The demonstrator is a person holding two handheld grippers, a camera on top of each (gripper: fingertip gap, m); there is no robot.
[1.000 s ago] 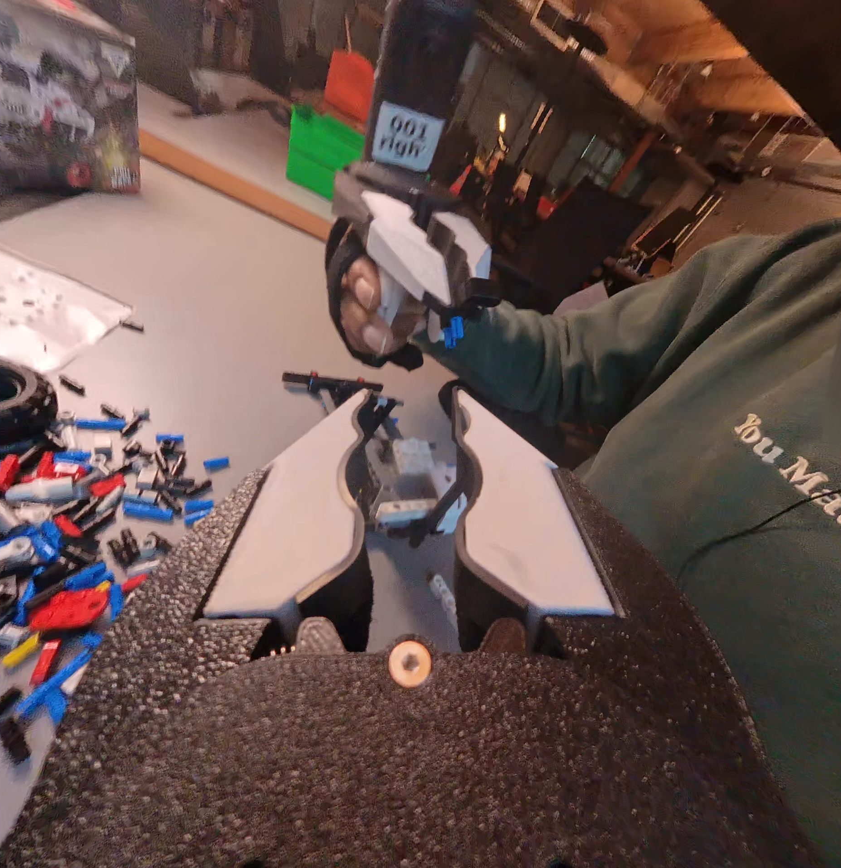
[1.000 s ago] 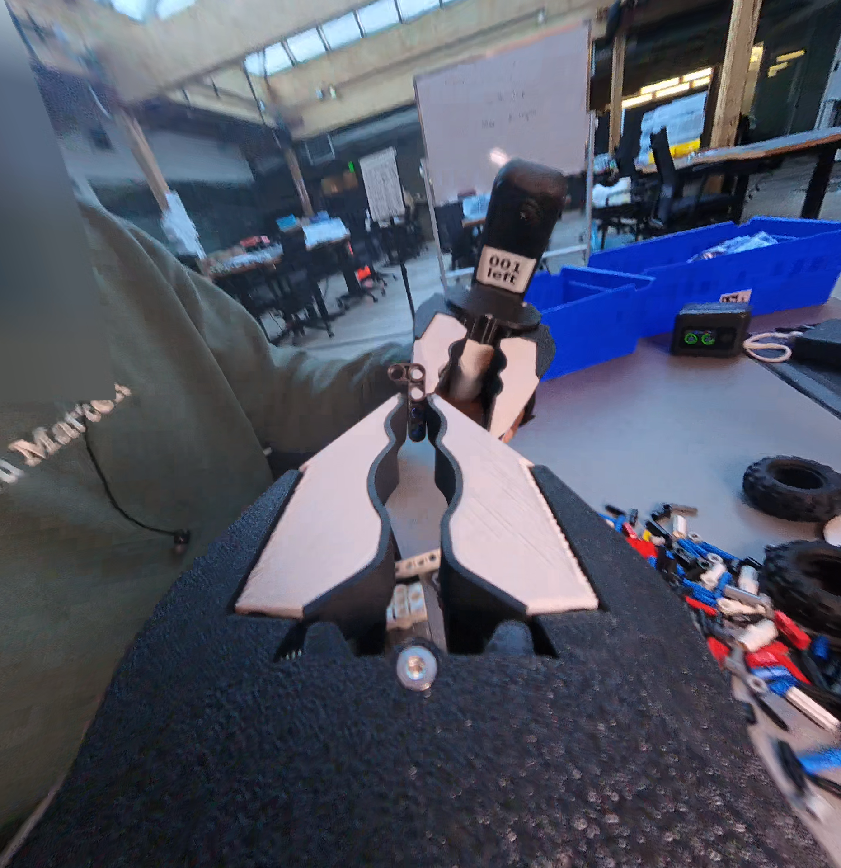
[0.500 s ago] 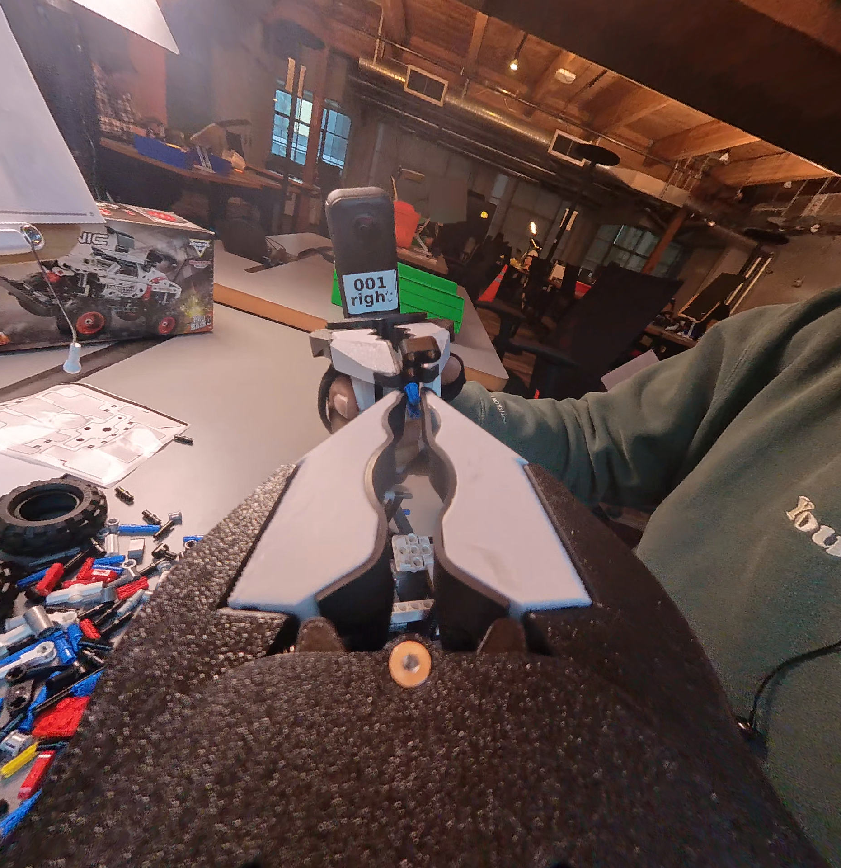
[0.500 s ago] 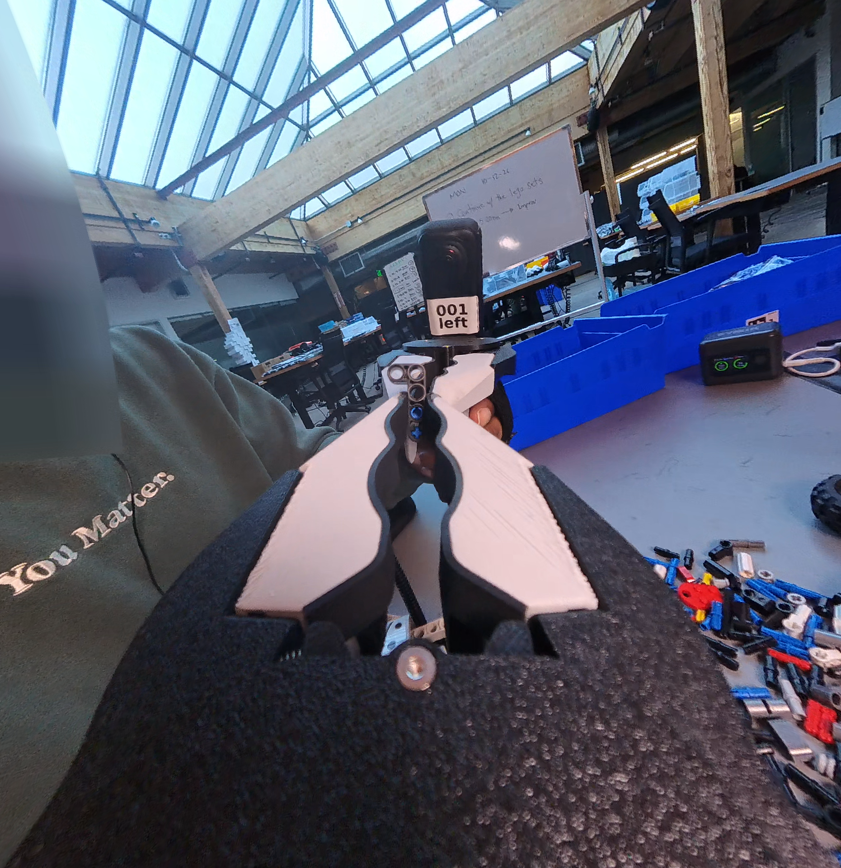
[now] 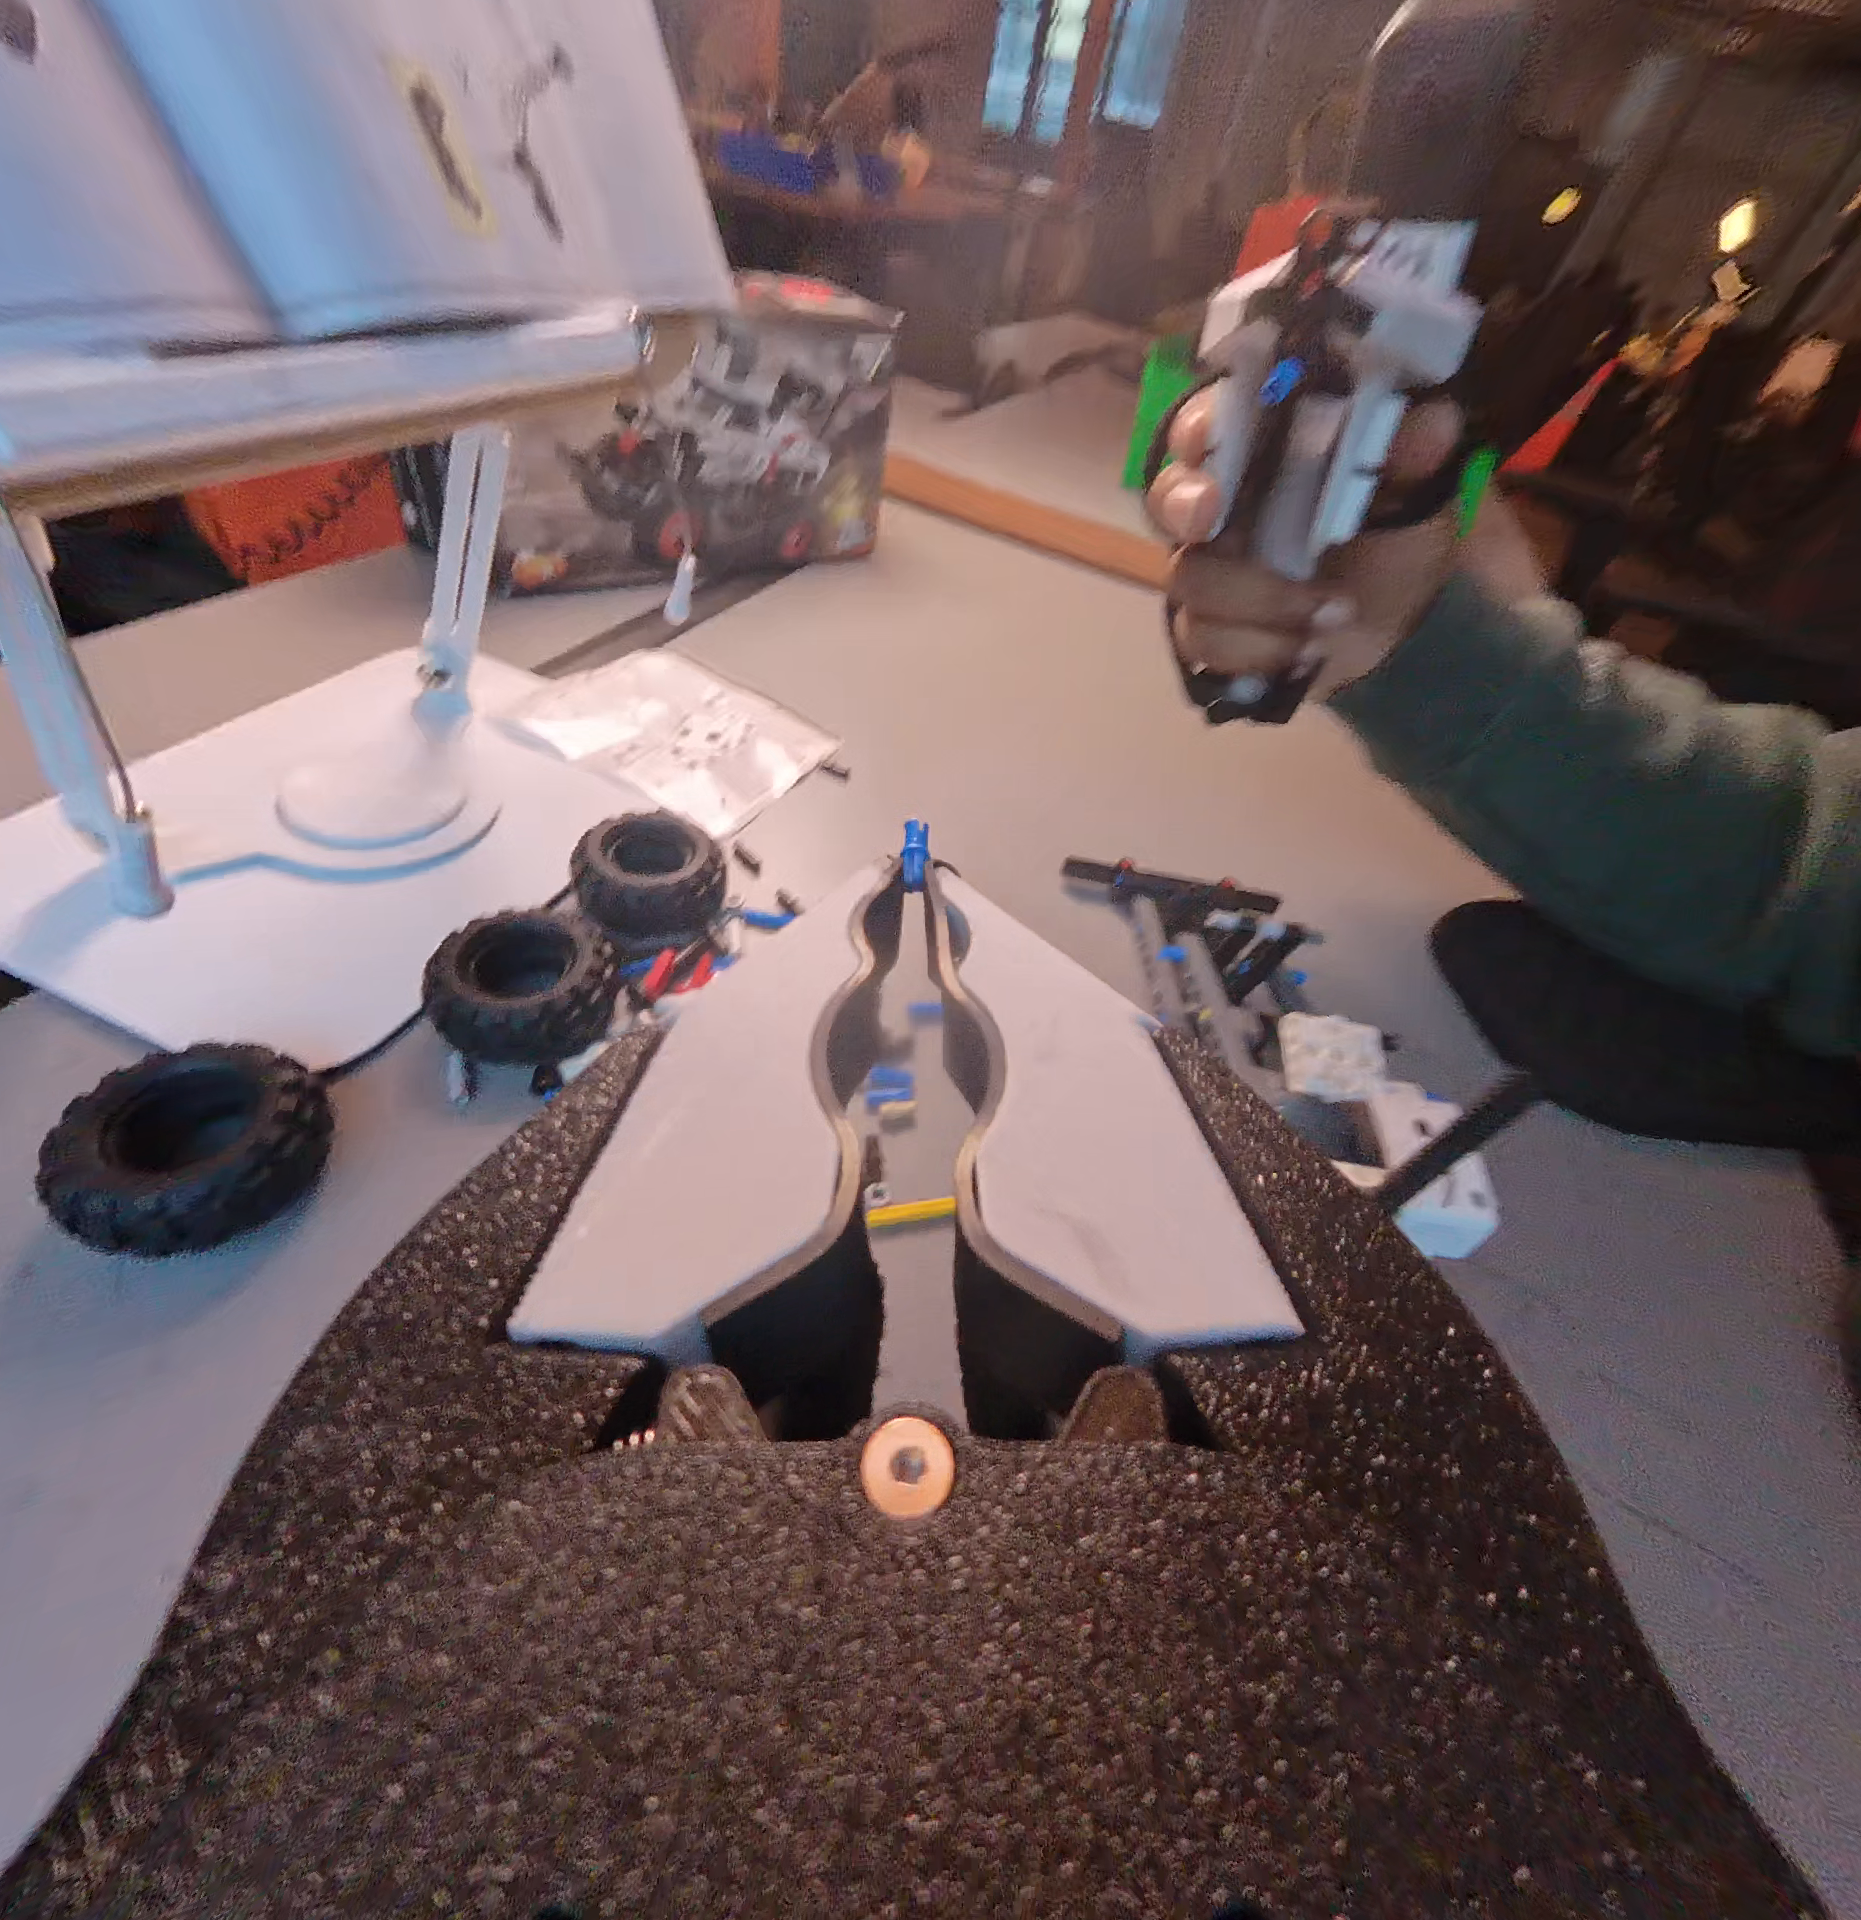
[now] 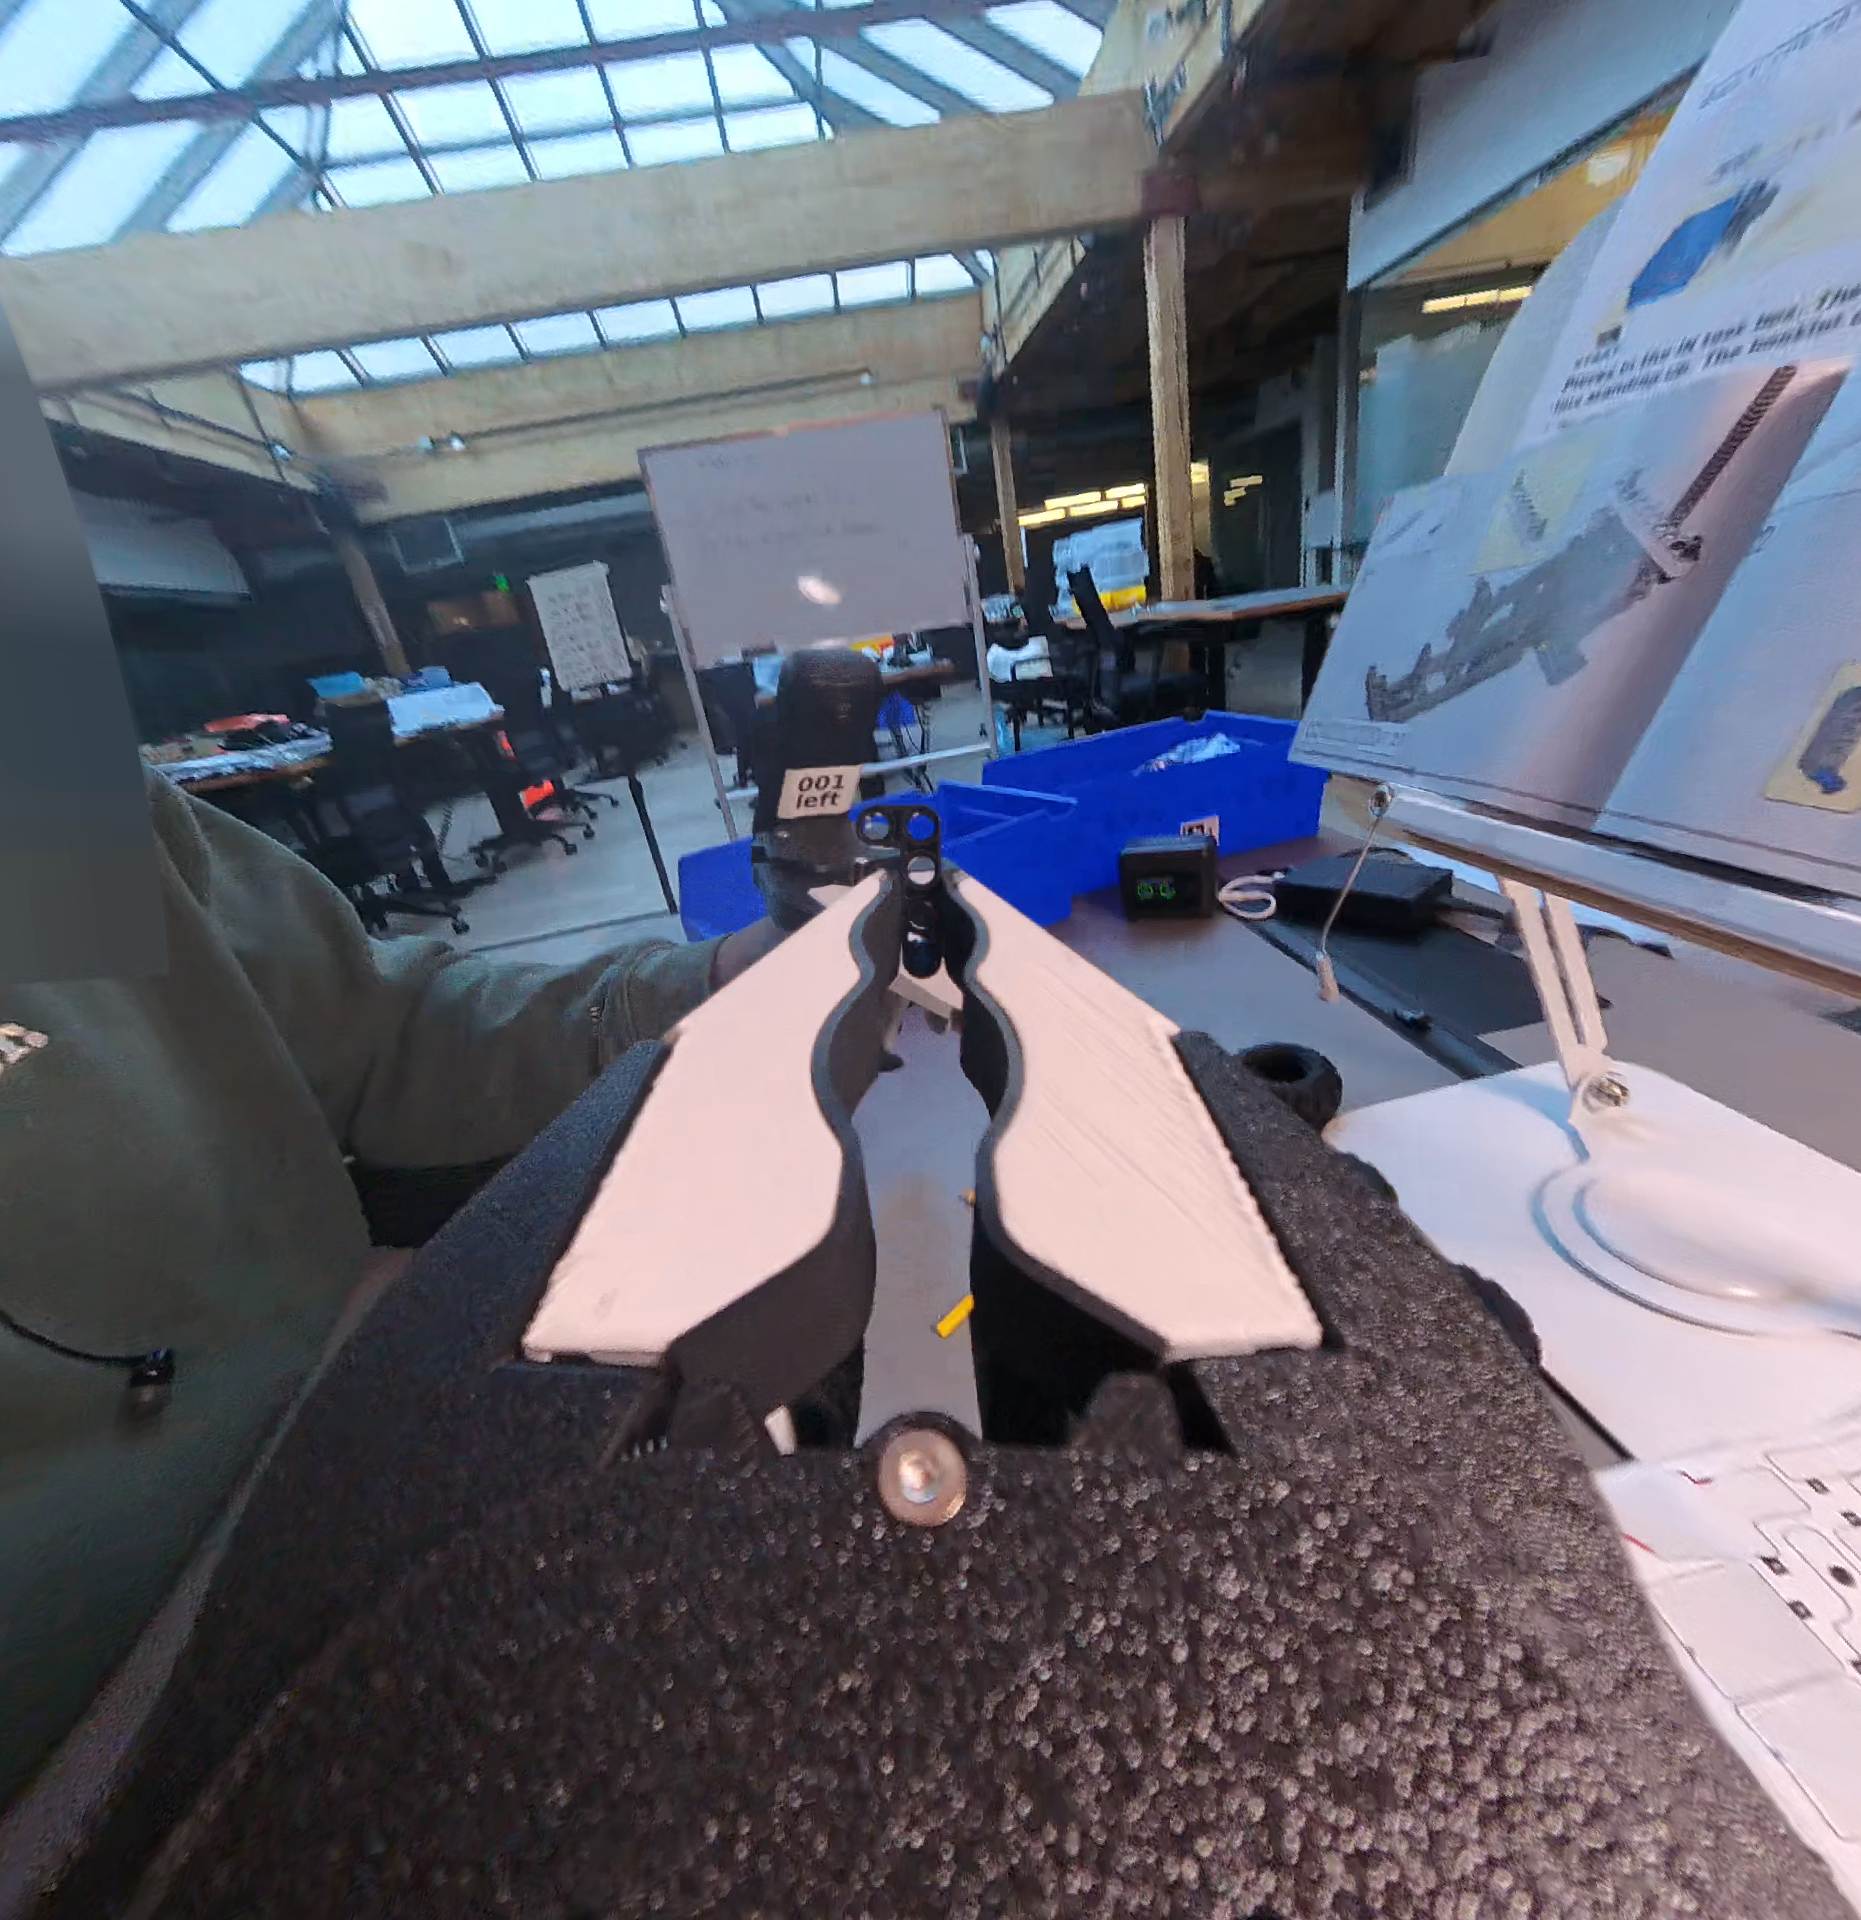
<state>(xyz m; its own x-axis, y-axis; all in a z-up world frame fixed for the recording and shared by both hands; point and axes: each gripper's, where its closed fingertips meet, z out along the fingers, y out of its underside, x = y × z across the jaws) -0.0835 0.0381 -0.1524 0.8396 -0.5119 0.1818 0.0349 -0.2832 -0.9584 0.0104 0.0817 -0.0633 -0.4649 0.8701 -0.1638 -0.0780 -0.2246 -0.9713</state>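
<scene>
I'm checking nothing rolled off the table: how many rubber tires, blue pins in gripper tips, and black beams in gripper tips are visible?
Black rubber tires: 3
Blue pins in a hand-held gripper: 1
Black beams in a hand-held gripper: 1
Total: 5

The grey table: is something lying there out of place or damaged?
Nothing looks damaged on the grey table. Three black rubber tyres lie loose and flat, and the grey and black partly built frame lies beside scattered small pieces. Blur hides finer detail.

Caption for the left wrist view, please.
Left gripper pinches a blue pin above tyres and a partly built frame.
</scene>
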